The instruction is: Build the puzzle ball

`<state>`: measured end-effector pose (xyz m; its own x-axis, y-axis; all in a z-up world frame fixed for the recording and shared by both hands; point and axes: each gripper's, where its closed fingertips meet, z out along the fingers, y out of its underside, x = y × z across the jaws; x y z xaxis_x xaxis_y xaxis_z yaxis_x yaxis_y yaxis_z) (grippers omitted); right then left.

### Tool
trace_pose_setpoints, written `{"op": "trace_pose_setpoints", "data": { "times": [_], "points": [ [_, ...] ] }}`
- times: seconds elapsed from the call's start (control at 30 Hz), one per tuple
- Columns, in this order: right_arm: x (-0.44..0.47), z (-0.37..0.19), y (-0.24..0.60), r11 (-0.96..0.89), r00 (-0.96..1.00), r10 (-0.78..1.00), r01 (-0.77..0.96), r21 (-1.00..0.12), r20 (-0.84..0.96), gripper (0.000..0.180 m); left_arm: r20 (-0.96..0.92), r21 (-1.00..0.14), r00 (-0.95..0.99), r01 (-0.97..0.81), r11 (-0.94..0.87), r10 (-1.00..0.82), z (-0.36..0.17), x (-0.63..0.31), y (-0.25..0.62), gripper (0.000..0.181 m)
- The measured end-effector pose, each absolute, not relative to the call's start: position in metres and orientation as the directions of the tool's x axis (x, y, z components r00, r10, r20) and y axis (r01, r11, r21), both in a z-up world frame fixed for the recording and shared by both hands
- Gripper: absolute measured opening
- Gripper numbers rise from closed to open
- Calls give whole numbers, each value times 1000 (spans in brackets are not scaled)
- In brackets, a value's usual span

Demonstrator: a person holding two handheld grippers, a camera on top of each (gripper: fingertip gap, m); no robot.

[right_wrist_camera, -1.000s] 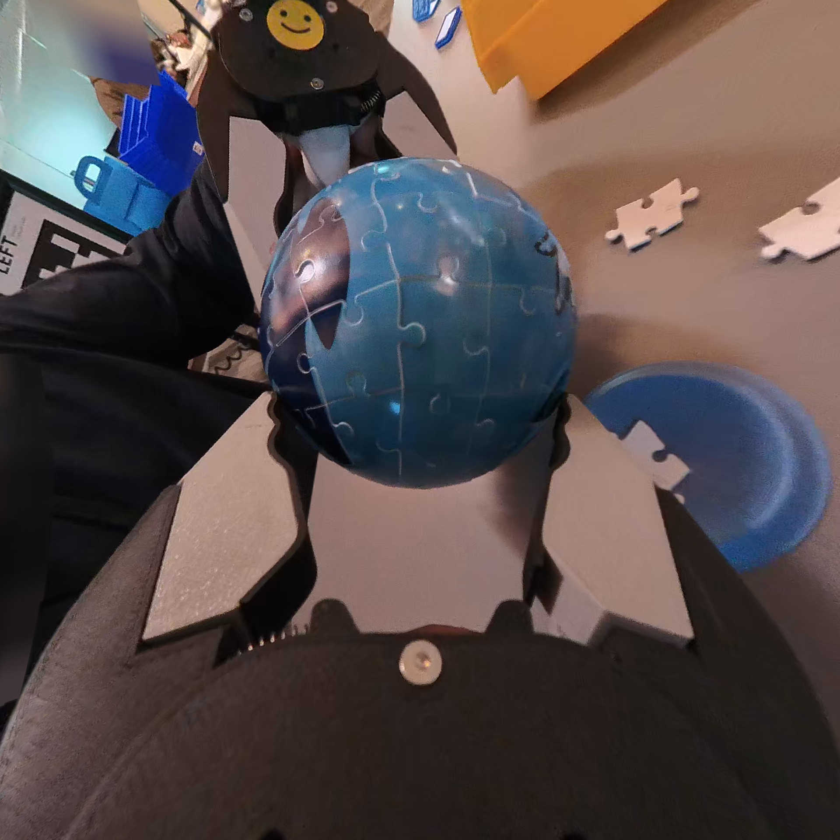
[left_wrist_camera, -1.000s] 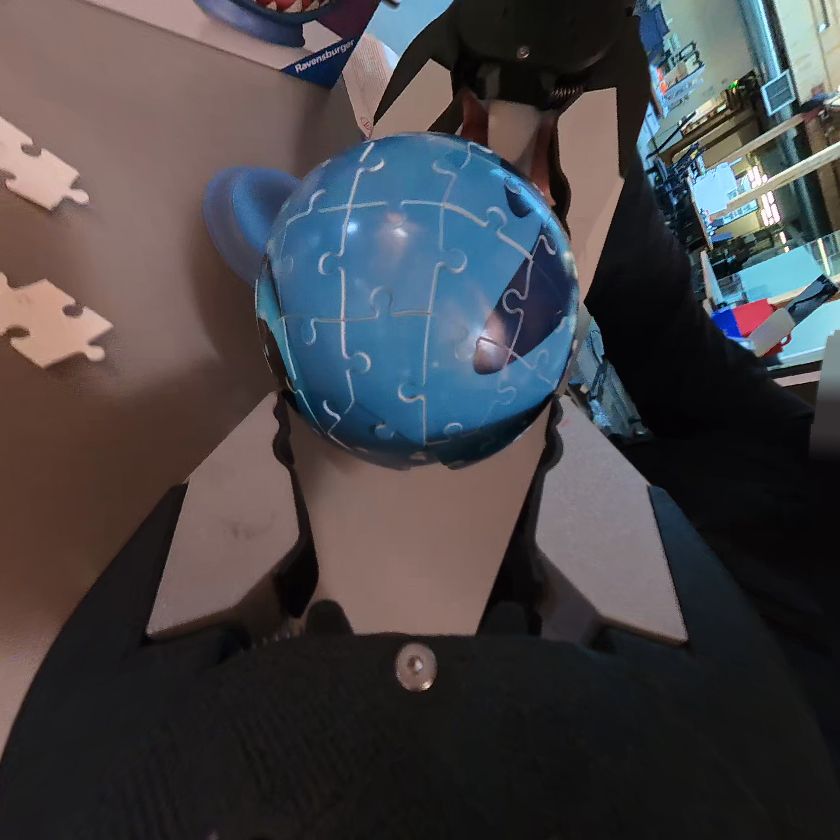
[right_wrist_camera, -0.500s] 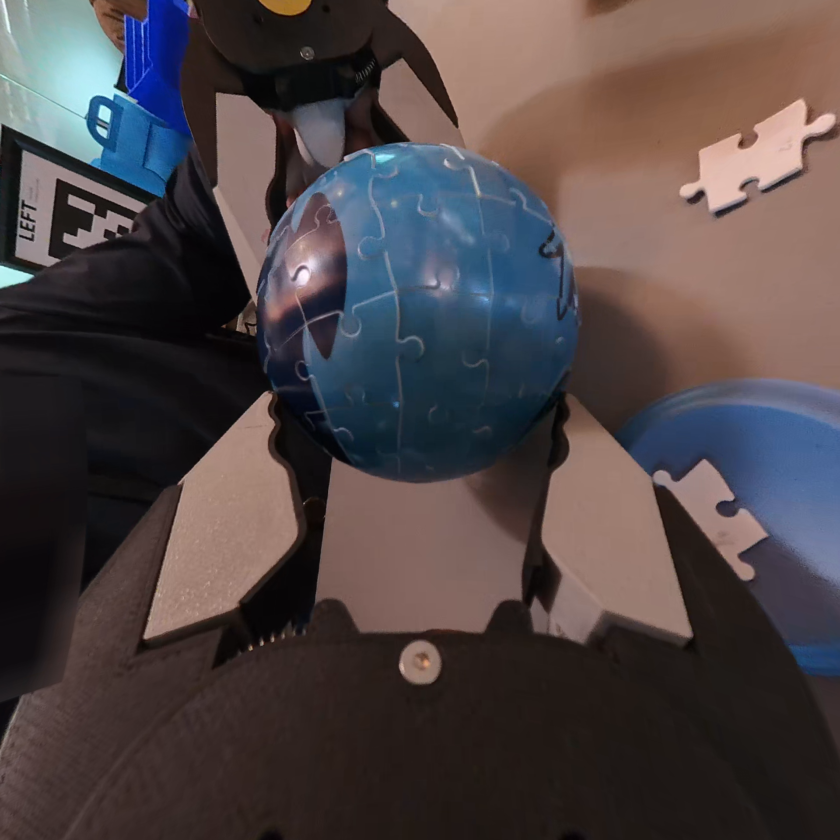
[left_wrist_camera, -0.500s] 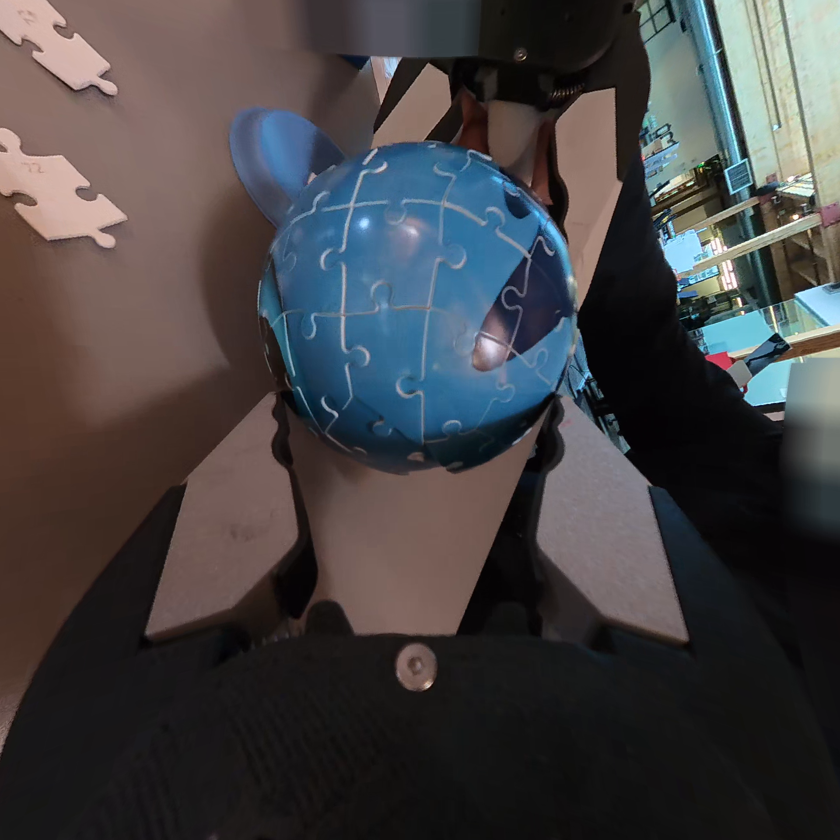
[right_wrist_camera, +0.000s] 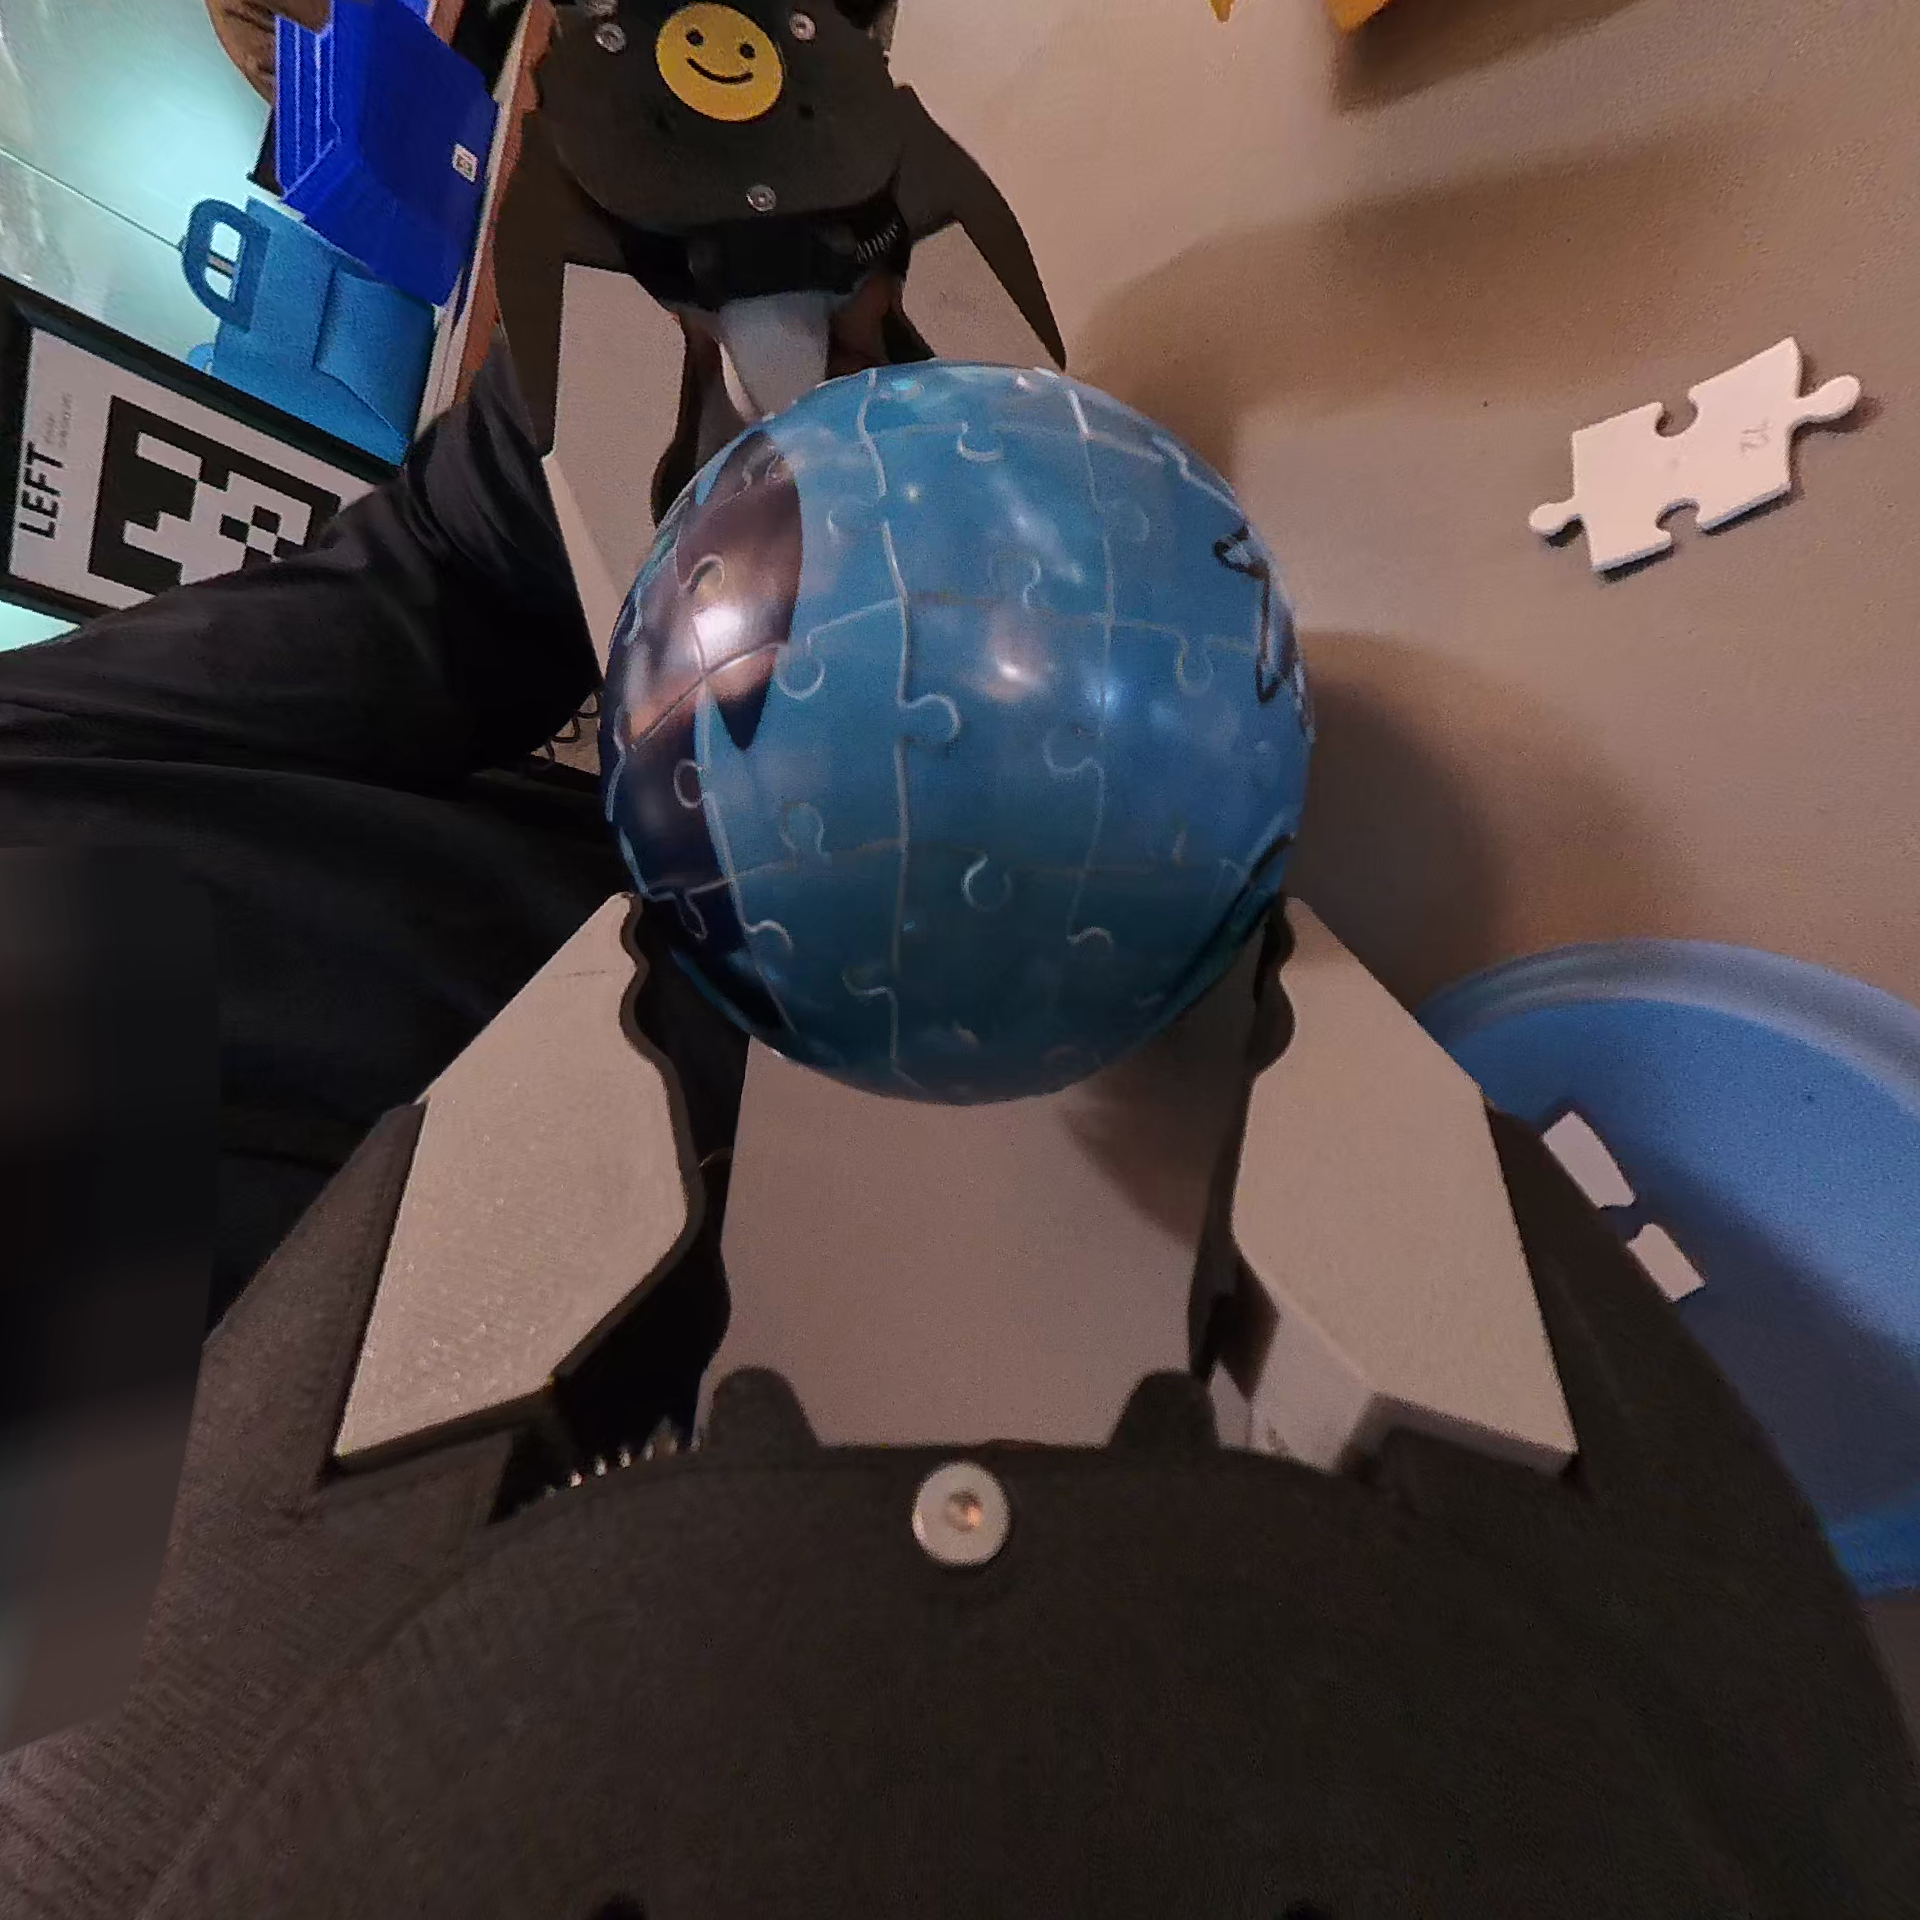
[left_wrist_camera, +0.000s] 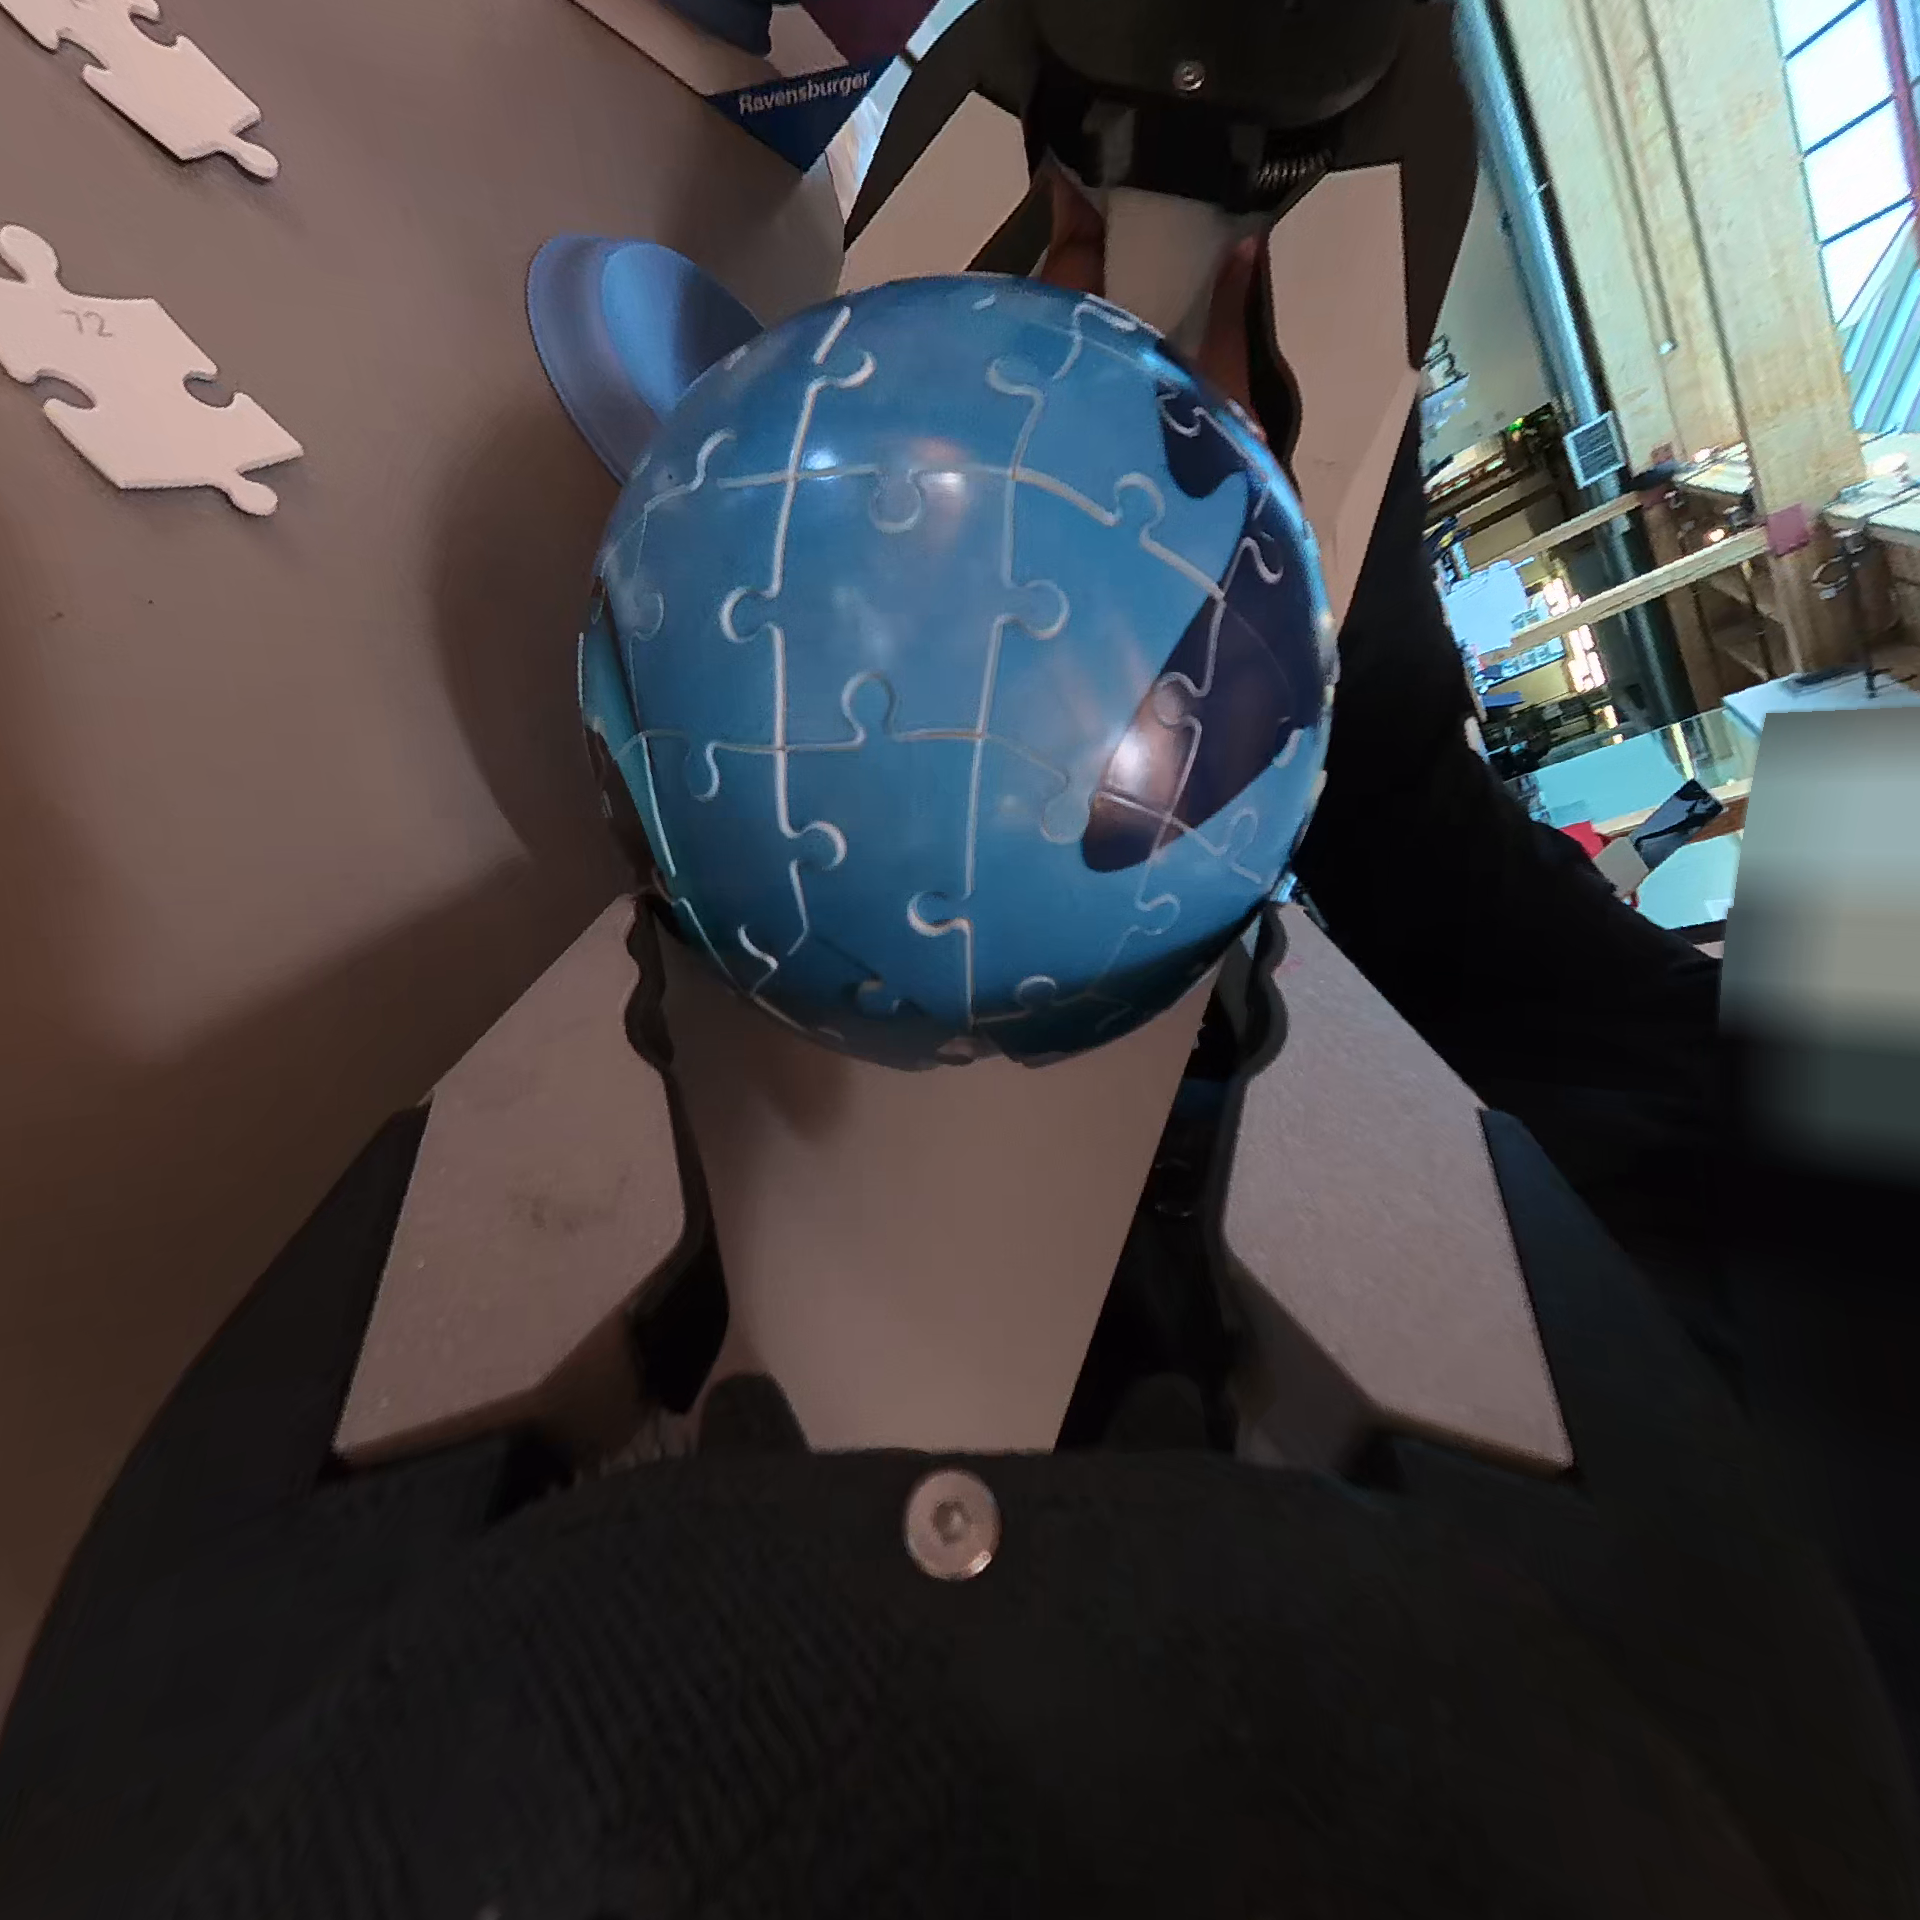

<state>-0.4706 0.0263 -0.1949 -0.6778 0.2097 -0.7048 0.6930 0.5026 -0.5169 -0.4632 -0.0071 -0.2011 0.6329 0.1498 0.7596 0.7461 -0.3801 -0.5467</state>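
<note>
1. Left claw (left_wrist_camera: 951,914) and right claw (right_wrist_camera: 956,914) both pinching ball (left_wrist_camera: 956,665) from opposite sides, above worktop (left_wrist_camera: 260,727).
2. Blue dish (right_wrist_camera: 1704,1122) below ball; white pieces (left_wrist_camera: 135,405) beside it.

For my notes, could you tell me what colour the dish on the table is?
The dish is blue, seen best in the right wrist view.

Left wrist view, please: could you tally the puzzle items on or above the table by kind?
Puzzle ball: 1
Loose white pieces: 2
Blue dish: 1
Total: 4
</note>
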Motion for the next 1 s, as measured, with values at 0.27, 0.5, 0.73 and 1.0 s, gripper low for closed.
{"op": "trace_pose_setpoints", "data": {
  "times": [0.27, 0.5, 0.73, 1.0],
  "points": [
    [-477, -189, 29, 466, -759, 187, 628, -623, -624, 102, 774, -552, 619, 763, -336, 135, -202, -463, -10, 109],
    [-475, -172, 46, 412, -862, 224, 506, -758, -454, 92, 773, -557, 622, 760, -335, 127, -205, -460, -12, 102],
    [-478, -177, 50, 416, -858, 247, 513, -751, -450, 95, 766, -568, 630, 756, -326, 127, -203, -461, -11, 103],
    [-485, -179, 52, 411, -860, 262, 510, -756, -438, 97, 712, -625, 688, 713, -319, 143, -185, -470, -24, 107]
  ]
}}
